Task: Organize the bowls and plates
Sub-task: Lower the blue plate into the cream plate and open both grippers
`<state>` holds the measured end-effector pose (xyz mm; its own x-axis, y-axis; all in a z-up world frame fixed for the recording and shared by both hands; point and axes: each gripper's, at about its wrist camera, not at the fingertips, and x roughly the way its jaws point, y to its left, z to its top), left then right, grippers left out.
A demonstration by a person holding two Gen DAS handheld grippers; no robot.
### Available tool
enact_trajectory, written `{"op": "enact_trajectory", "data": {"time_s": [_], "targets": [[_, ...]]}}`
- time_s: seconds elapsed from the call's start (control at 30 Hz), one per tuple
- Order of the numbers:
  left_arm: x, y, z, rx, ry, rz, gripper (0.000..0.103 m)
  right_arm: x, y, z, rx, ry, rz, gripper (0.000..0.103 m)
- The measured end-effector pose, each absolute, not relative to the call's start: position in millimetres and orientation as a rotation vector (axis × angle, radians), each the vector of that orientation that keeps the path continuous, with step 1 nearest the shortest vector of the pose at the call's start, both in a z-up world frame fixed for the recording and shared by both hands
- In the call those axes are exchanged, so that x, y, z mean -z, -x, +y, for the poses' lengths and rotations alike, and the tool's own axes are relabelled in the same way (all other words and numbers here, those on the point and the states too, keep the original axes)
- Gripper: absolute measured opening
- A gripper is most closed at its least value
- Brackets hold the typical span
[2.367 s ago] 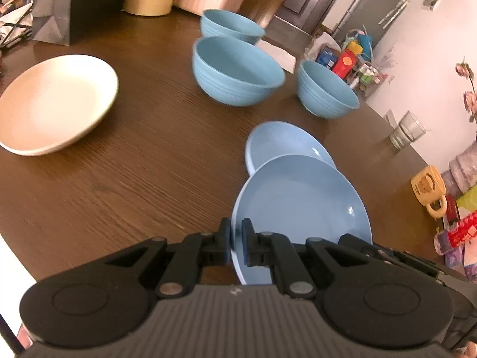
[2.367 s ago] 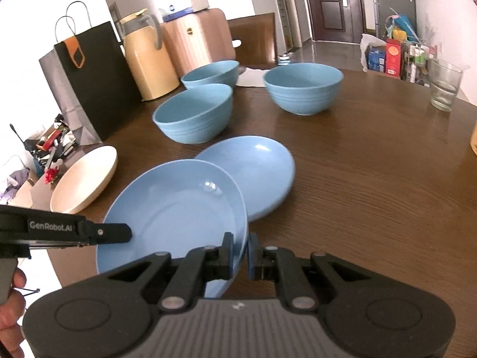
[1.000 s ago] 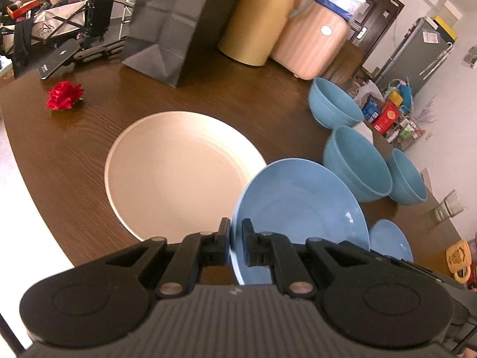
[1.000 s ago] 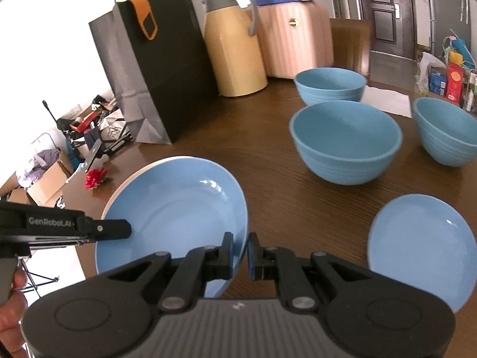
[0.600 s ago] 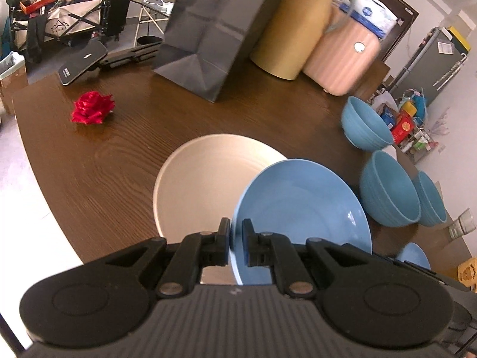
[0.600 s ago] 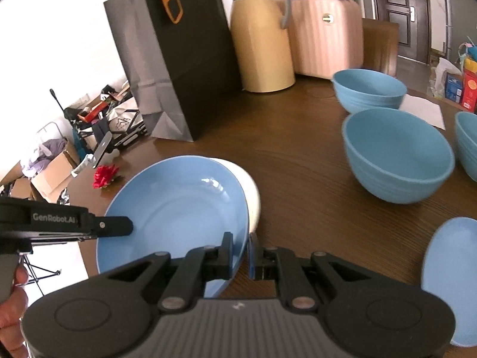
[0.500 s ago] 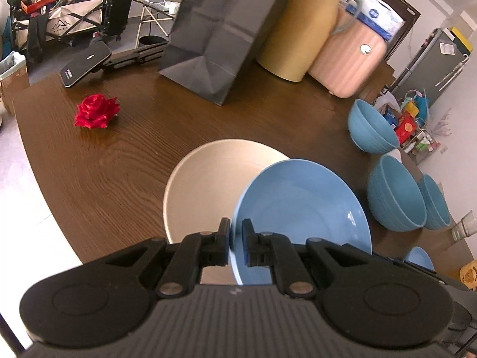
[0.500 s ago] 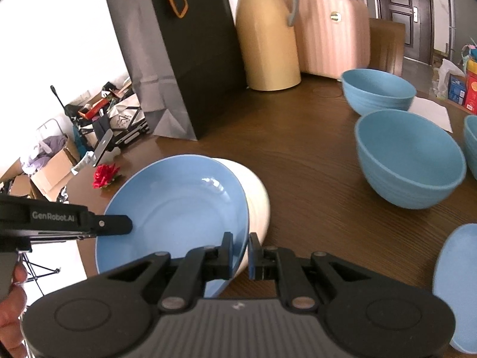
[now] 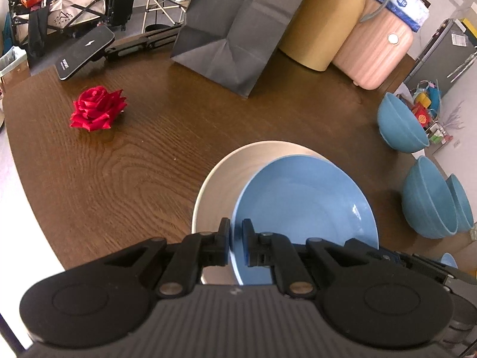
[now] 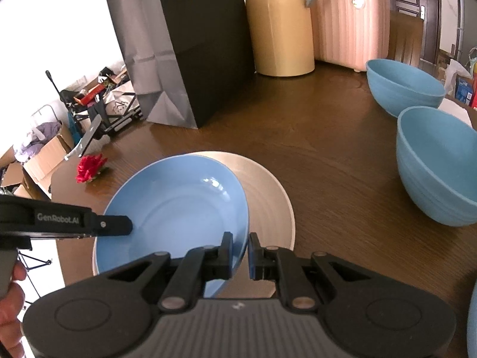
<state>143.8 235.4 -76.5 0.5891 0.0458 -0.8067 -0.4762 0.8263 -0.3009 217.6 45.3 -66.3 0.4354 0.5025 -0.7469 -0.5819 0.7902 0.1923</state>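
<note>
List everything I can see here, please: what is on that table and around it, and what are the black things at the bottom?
blue plate: one, held by its rim over the cream plate
cream plate: one, on the table under the blue plate
blue bowls: three, along the table's right side
second blue plate: one, only an edge shows, far right
table: one, dark brown wood
red rose: one, near the table's left edge
paper bag: one, dark grey, upright at the back
jug: one, mustard yellow, beside the bag
pink ribbed container: one, behind the jug
room clutter: boxes, bags, stands beyond the table
left gripper: black, shut on the blue plate's rim
right gripper: black, shut on the opposite rim
person's hand: one, bottom left corner
</note>
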Motion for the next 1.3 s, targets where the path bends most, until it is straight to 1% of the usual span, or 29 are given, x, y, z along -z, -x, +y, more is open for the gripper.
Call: {"op": "enact_trajectory", "data": {"time_s": [0.4,0.57,0.6,0.63,0.67,0.7,0.73,0.77,0.8,0.83,0.87,0.9,0.93,0.97,1.03,1.1,1.13,1.17,1.3], "targets": [[86,-156,236,-0.317,0.484,0.915,0.009,76,-221,55,-0.666,0.148,0.887,0.012],[87,-156,234,-0.3,0.472,0.907,0.011,78,-222,54,-0.67,0.137,0.883,0.013],[87,-155,234,-0.297,0.469,0.904,0.012,79,-222,53,-0.673,0.135,0.885,0.015],[87,-155,234,-0.297,0.466,0.902,0.015,79,-221,53,-0.669,0.139,0.883,0.016],[87,-154,234,-0.295,0.462,0.896,0.02,79,-221,54,-0.666,0.146,0.881,0.019],[85,-153,234,-0.291,0.458,0.887,0.024,79,-220,53,-0.662,0.15,0.877,0.026],[83,-152,234,-0.288,0.453,0.876,0.034,78,-220,53,-0.664,0.147,0.87,0.032],[80,-150,234,-0.282,0.452,0.861,0.046,77,-218,52,-0.665,0.145,0.862,0.036],[77,-148,234,-0.277,0.447,0.842,0.051,75,-217,52,-0.663,0.145,0.85,0.044],[73,-146,232,-0.272,0.437,0.827,0.057,73,-215,51,-0.665,0.144,0.837,0.049],[70,-145,231,-0.268,0.424,0.814,0.063,70,-213,49,-0.672,0.139,0.824,0.051],[66,-143,230,-0.264,0.414,0.801,0.067,67,-211,48,-0.677,0.133,0.813,0.054],[64,-141,229,-0.267,0.404,0.791,0.079,64,-208,46,-0.682,0.127,0.799,0.058],[61,-139,228,-0.278,0.392,0.781,0.087,61,-206,44,-0.683,0.124,0.789,0.061],[54,-134,227,-0.283,0.373,0.748,0.087,55,-200,39,-0.684,0.121,0.758,0.076],[48,-130,228,-0.265,0.375,0.73,0.094,49,-194,33,-0.686,0.112,0.732,0.085],[46,-128,229,-0.266,0.376,0.726,0.1,46,-191,31,-0.682,0.109,0.725,0.087],[44,-126,229,-0.267,0.374,0.718,0.102,44,-189,28,-0.674,0.106,0.718,0.089],[36,-119,228,-0.269,0.352,0.718,0.103,40,-185,15,-0.627,0.095,0.717,0.103]]}}
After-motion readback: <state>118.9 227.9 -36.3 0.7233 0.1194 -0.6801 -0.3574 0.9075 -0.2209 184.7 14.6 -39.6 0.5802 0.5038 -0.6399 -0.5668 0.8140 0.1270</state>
